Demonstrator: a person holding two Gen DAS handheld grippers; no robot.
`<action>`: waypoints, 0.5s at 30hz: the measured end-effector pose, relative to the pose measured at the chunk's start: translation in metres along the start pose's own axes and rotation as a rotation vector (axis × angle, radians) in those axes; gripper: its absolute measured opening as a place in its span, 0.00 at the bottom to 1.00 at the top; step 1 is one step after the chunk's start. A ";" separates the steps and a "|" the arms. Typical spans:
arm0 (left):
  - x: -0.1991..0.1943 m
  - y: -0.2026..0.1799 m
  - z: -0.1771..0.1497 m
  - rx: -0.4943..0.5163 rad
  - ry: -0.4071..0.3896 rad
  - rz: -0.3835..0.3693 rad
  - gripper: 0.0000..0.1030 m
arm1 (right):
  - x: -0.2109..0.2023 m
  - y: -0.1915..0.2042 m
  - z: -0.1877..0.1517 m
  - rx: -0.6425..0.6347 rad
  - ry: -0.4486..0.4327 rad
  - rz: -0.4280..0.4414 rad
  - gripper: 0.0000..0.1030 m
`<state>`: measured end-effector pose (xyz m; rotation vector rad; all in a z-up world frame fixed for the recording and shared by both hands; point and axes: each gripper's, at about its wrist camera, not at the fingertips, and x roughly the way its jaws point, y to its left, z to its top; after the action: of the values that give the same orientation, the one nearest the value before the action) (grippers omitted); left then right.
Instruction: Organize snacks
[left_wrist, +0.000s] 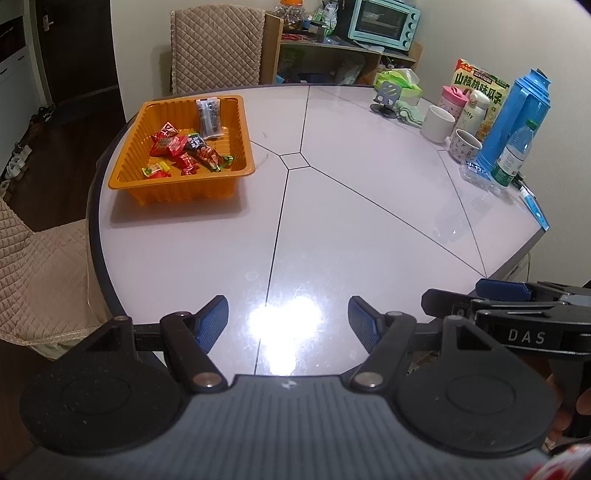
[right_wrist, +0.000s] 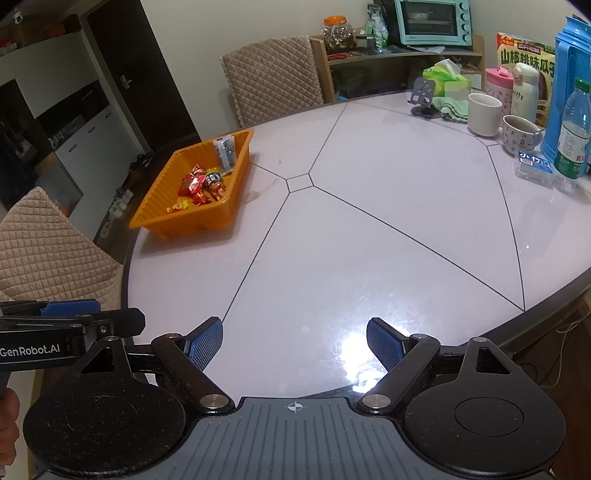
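An orange tray (left_wrist: 177, 186) stands at the far left of the round table and holds several snack packets (left_wrist: 184, 149), mostly red ones, plus a clear black-and-white pack (left_wrist: 209, 117) leaning at its far end. It also shows in the right wrist view (right_wrist: 162, 206) with the snacks (right_wrist: 201, 184). My left gripper (left_wrist: 288, 319) is open and empty, above the near table edge. My right gripper (right_wrist: 293, 339) is open and empty beside it, also at the near edge. Each gripper shows at the side of the other's view.
The table's (left_wrist: 351, 221) far right holds a blue thermos (left_wrist: 517, 118), a water bottle (left_wrist: 513, 155), two mugs (left_wrist: 437, 123), a pink cup, a snack box, a tissue pack and a phone stand. Quilted chairs (left_wrist: 218, 48) stand behind and at left.
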<state>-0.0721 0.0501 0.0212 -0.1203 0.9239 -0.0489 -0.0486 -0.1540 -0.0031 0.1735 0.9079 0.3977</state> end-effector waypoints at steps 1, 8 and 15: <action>0.000 0.000 0.000 0.000 0.000 0.001 0.67 | 0.000 0.000 0.000 0.001 0.000 0.000 0.82; 0.000 0.000 0.000 -0.001 0.000 0.001 0.67 | 0.000 -0.002 0.001 0.000 0.000 0.003 0.82; 0.000 -0.001 0.001 -0.005 -0.003 0.003 0.67 | 0.000 -0.001 0.000 -0.004 -0.002 0.005 0.82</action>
<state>-0.0710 0.0493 0.0220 -0.1233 0.9212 -0.0439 -0.0481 -0.1551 -0.0032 0.1721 0.9051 0.4044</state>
